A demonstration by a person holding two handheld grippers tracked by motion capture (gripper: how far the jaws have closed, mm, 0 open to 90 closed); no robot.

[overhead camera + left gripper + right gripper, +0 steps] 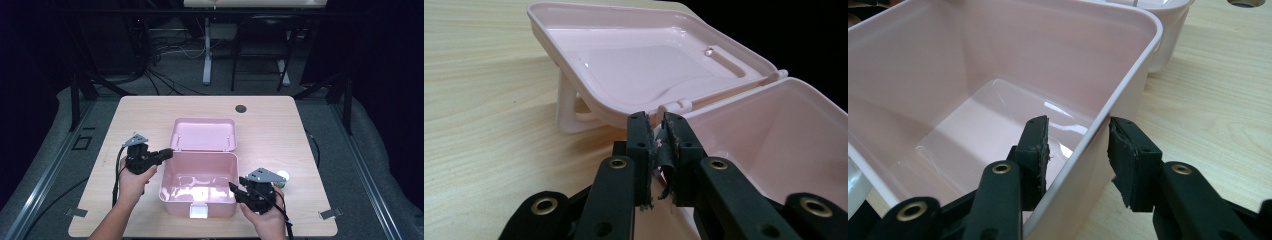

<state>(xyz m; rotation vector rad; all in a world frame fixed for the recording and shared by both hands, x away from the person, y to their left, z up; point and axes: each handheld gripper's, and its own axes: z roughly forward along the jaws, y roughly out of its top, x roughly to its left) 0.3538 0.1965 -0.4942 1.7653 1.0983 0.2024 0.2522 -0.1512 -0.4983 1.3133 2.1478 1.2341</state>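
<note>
An open pink plastic box stands on the wooden table near its front, its lid thrown back behind it. My left gripper is at the box's rear left corner beside the hinge. In the left gripper view that gripper has its jaws nearly together, pinching the corner rim, with the lid lying beyond. My right gripper reaches the right wall near the front. In the right gripper view it straddles that wall, one pad inside and one outside, with gaps showing. The box looks empty.
A small white round object sits on the table just right of my right hand. A white latch is on the box's front. A dark cable hole lies at the table's far side. Black stands and cables are on the floor beyond.
</note>
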